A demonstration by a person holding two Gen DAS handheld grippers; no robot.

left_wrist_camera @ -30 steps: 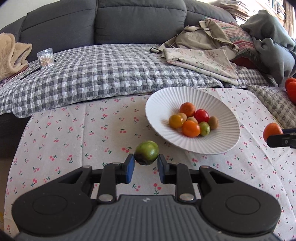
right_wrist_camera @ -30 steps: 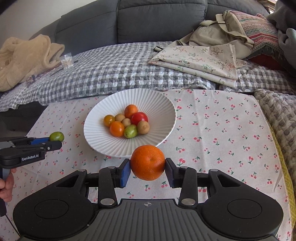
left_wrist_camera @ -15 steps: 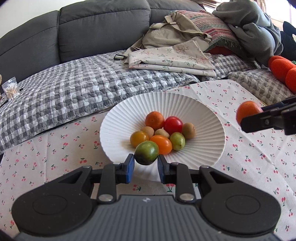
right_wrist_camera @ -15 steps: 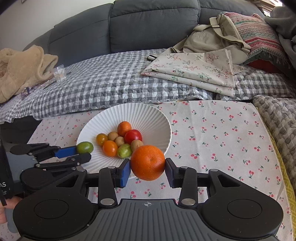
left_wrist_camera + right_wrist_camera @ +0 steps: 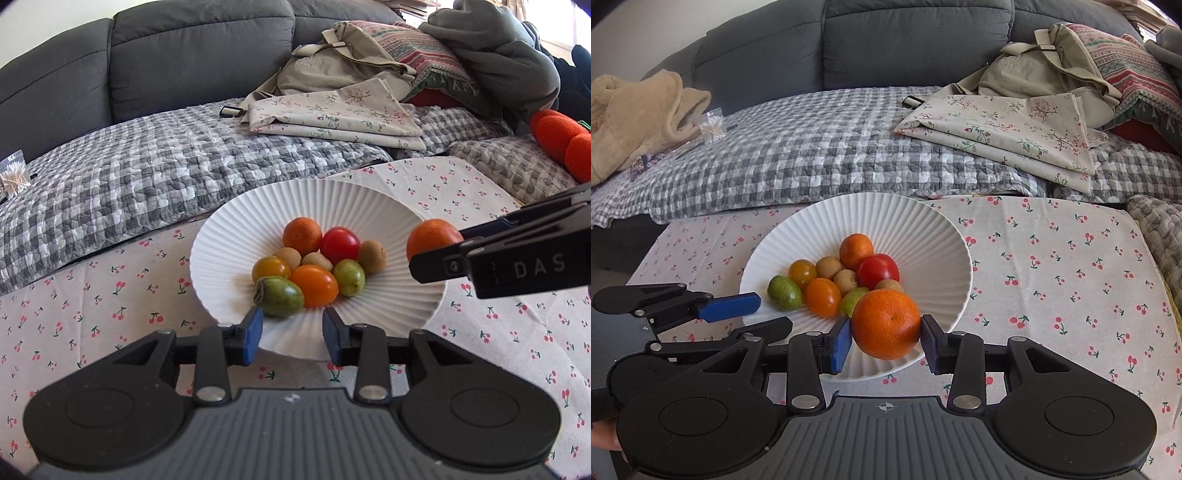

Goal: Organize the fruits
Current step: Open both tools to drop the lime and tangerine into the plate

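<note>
One fruit, the yellow-green one [image 5: 854, 300], is half hidden behind the orange [image 5: 885, 324] clenched in the right gripper [image 5: 885, 341] at lower centre. The green fruit [image 5: 280, 296], gripped 0.5 s ago, is now released into the plate [image 5: 369, 206]; left gripper [image 5: 292, 334] jaws are spread. Nine fruits are counted in the plate.

Ribbed bowl [image 5: 923, 229] on a cloth-covered table [image 5: 1052, 266], small fruits [image 5: 846, 277] clustered inside the bowl, sofa [image 5: 886, 48] behind the bowl, folded cloth [image 5: 1004, 125] behind and right of it, blanket [image 5: 635, 114] behind and left.
</note>
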